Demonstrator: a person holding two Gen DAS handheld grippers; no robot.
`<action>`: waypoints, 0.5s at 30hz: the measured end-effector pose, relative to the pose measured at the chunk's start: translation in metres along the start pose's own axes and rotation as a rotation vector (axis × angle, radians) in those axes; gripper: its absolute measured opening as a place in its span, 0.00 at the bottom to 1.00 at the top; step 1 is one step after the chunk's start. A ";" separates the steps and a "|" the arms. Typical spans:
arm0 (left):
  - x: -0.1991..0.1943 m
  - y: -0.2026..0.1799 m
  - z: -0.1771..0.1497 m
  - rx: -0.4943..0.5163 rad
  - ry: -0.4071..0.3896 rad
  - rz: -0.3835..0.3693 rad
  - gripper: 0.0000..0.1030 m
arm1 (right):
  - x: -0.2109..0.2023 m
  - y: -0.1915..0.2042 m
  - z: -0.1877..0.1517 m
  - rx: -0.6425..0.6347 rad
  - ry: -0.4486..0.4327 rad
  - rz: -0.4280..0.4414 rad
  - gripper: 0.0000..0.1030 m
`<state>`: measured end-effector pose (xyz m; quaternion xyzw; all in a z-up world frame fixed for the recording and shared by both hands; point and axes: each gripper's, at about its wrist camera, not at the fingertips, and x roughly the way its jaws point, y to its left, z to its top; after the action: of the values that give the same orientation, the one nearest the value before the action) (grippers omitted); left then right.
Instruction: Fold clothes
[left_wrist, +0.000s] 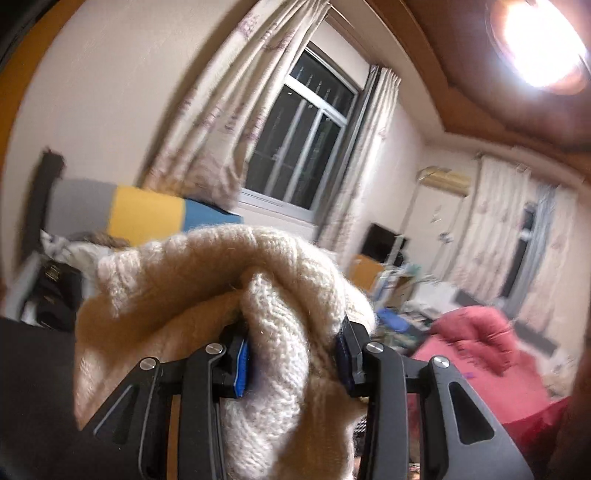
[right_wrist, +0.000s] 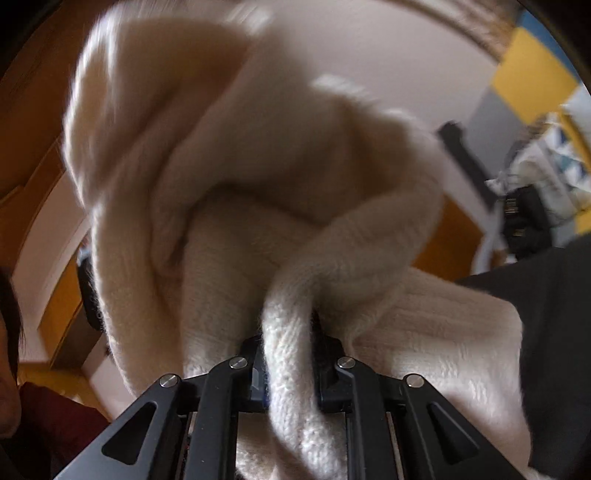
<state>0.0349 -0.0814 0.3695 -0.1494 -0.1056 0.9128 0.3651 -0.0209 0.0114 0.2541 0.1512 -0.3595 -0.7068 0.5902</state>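
Observation:
A cream knitted sweater (left_wrist: 207, 280) is lifted in the air and bunches up in front of both cameras. My left gripper (left_wrist: 293, 354) is shut on a thick fold of it, the blue pads pressed against the wool on either side. In the right wrist view the same cream knitted sweater (right_wrist: 258, 166) fills most of the frame, hanging in heavy folds. My right gripper (right_wrist: 290, 365) is shut on a narrow rolled edge of the knit. The lower part of the garment is hidden below both frames.
A dark surface (left_wrist: 33, 387) lies at lower left. A red quilt (left_wrist: 476, 343) is heaped at right, with clutter in front of a window (left_wrist: 303, 147) and curtains. A yellow, blue and grey headboard (left_wrist: 144, 214) stands left. A person's red sleeve (right_wrist: 55, 424) shows at lower left.

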 end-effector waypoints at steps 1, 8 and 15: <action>-0.002 -0.006 0.003 0.022 0.001 0.035 0.38 | 0.004 0.000 0.000 -0.002 0.002 0.015 0.13; 0.047 0.037 -0.042 -0.016 0.072 0.216 0.38 | -0.041 -0.038 -0.014 0.040 -0.083 -0.226 0.13; 0.138 0.125 -0.143 -0.242 0.280 0.207 0.38 | -0.109 -0.067 -0.018 -0.009 -0.125 -0.733 0.13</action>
<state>-0.0898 -0.0621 0.1715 -0.3275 -0.1468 0.8965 0.2599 -0.0301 0.1116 0.1729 0.2240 -0.3135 -0.8807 0.2755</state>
